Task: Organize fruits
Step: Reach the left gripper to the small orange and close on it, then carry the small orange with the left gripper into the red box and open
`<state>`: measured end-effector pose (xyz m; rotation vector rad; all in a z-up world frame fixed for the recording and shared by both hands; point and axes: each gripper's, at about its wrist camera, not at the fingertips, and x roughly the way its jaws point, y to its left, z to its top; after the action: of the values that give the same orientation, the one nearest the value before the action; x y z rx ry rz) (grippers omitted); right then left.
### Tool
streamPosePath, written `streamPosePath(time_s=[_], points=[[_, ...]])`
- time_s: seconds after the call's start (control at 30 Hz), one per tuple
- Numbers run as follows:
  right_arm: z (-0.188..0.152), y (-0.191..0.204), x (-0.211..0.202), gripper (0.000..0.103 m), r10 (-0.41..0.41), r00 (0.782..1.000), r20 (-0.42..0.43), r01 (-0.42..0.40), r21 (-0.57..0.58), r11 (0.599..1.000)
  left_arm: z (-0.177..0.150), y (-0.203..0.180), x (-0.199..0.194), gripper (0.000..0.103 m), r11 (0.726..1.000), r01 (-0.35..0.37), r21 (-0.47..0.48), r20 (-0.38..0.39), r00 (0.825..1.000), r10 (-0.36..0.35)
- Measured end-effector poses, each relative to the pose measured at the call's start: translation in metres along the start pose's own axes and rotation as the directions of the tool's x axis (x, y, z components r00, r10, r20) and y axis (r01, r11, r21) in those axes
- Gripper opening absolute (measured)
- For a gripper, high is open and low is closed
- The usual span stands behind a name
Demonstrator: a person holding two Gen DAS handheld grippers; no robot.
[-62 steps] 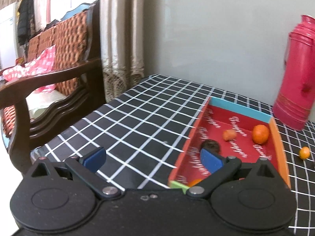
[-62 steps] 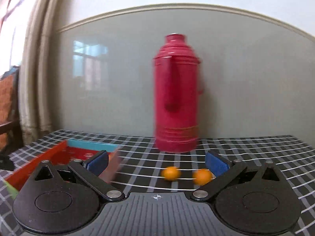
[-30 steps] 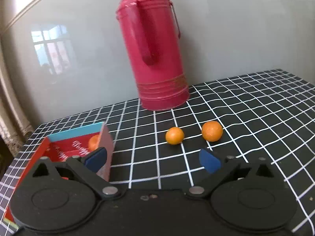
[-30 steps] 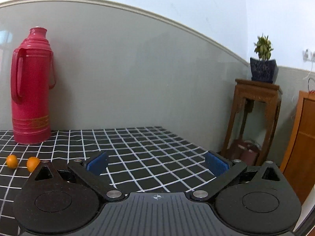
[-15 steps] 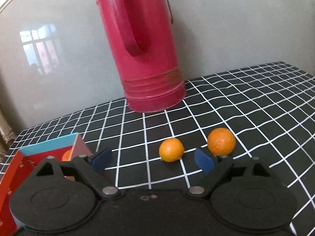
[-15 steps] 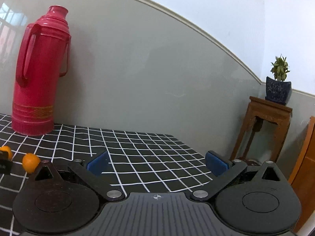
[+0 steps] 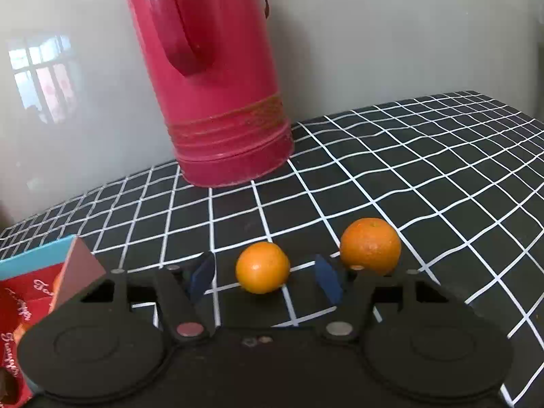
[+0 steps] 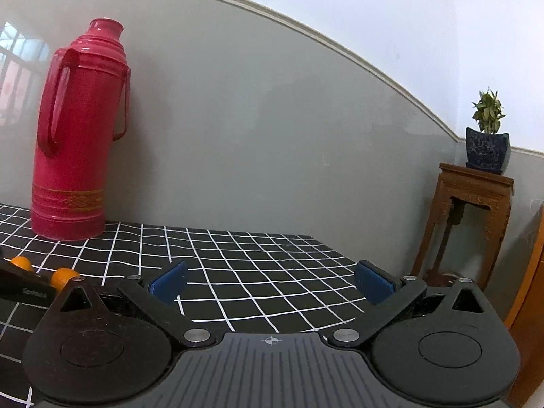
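Orange against the black-and-white checked tablecloth [image 7: 425,176], the smaller mandarin [image 7: 262,267] sits right between the blue pads of the left gripper [image 7: 265,277], whose jaws stand apart on either side of it, not yet touching as far as I can see. A larger mandarin [image 7: 370,245] lies just to its right, close beside the right-hand finger. The red thermos [image 7: 217,78] stands farther back, and the red box [image 7: 37,282] with its blue edge waits at the near left. To do this well, I'd say close gently and squarely on the small fruit's middle, keeping the right finger from nudging the bigger one away. Round fruit will likely roll if pinched off-centre. The right gripper [image 8: 270,287] hangs spread and empty over bare cloth farther right.
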<state>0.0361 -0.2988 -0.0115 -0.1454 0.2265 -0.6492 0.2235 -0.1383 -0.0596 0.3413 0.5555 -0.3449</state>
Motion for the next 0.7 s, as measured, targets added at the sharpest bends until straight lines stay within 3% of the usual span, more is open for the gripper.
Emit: streamPosePath(time_s=[0.13,0.17,0.2,0.43,0.7], points=[[0.0,-0.003,0.003,0.103,-0.011,1.0,-0.002,0.011,0.007,1.0,0.0,-0.002,0.001,0.042,1.0,0.013,0.003,0.001,1.0,-0.013],[0.001,-0.005,0.003,0.103,-0.012,1.0,-0.006,0.012,0.014,1.0,0.0,-0.003,0.002,0.03,1.0,0.01,0.005,0.002,1.0,-0.01],[0.001,-0.006,0.004,0.103,-0.011,1.0,-0.01,0.011,0.022,1.0,0.001,-0.004,0.001,0.024,1.0,-0.011,0.01,0.006,1.0,0.011],[0.006,-0.006,-0.001,0.103,0.009,1.0,-0.003,-0.009,0.05,0.999,0.003,0.004,-0.006,0.024,0.999,-0.023,-0.048,0.006,1.0,0.023],[0.013,-0.002,-0.014,0.103,0.061,0.998,0.003,-0.061,0.072,0.995,-0.002,0.011,-0.042,0.024,0.996,-0.061,-0.064,0.015,0.998,0.062]])
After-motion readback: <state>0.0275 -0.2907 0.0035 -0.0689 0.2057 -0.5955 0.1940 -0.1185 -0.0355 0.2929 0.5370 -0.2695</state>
